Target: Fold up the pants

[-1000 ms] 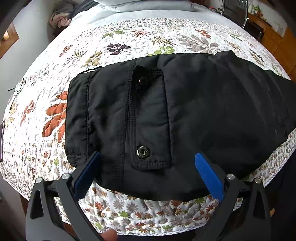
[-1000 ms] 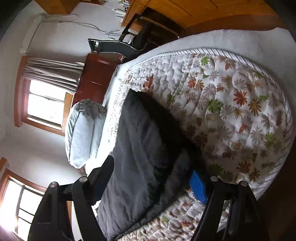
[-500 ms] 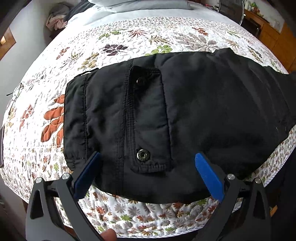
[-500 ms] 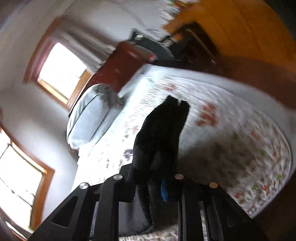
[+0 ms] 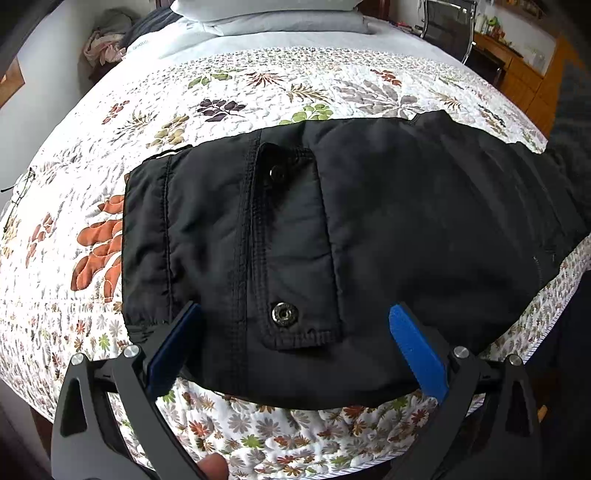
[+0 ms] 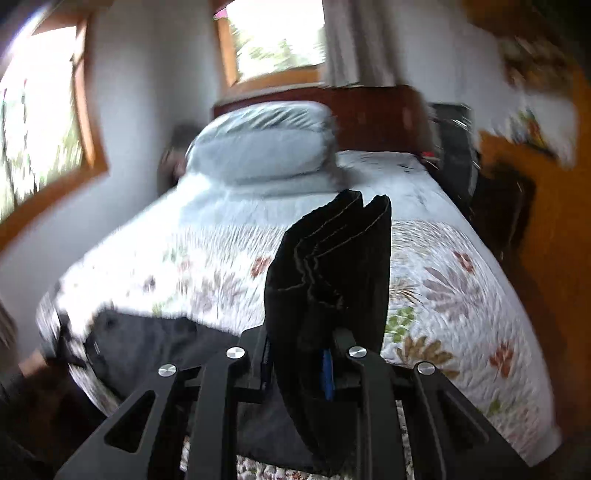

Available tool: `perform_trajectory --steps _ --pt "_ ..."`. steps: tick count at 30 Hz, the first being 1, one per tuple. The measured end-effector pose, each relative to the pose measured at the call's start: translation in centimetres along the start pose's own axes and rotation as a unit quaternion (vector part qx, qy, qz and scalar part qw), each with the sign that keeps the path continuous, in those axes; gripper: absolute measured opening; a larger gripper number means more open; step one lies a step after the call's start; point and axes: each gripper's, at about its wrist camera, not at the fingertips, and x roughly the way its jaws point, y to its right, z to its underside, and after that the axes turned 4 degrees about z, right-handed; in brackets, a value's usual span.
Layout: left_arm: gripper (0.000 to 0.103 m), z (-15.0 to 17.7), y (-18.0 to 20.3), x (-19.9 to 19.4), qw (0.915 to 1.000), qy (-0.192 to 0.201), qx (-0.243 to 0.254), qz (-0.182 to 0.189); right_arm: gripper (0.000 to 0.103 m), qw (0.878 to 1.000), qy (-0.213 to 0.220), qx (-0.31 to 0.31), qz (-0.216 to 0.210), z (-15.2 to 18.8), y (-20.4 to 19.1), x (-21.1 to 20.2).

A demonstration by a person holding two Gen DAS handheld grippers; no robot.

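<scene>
The black pants [image 5: 369,236] lie across the near part of the bed [image 5: 258,85] and fill most of it from the left side to the right edge. Between the pants and the pillows [image 5: 280,22] at the head of the bed, the flowered quilt is bare, and a gripper could pass there. A bare strip of quilt also runs along the left edge, and a narrow one along the near edge. A chair [image 5: 448,27] and a wooden cabinet [image 5: 517,74] stand close by the right side of the bed. A pile of clothes [image 5: 105,44] lies at the far left corner. In the right view, the held pant legs [image 6: 332,273] stand up before the right gripper [image 6: 295,369] and block the way straight forward.
</scene>
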Motion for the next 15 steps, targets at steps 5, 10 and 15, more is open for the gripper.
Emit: perform_trajectory --steps 5,10,15 --pt "0.100 0.2 -0.3 -0.3 0.9998 0.010 -0.006 0.014 0.020 0.988 -0.047 -0.147 0.017 2.2 -10.9 5.1" --pt "0.100 0.4 -0.5 -0.5 0.9994 0.020 -0.010 0.027 0.020 0.969 -0.088 -0.229 0.015 6.3 -17.8 9.8" --pt "0.100 0.8 -0.8 -0.8 0.9990 0.028 -0.011 0.034 0.020 0.949 -0.113 -0.294 0.028 10.5 -21.4 12.4"
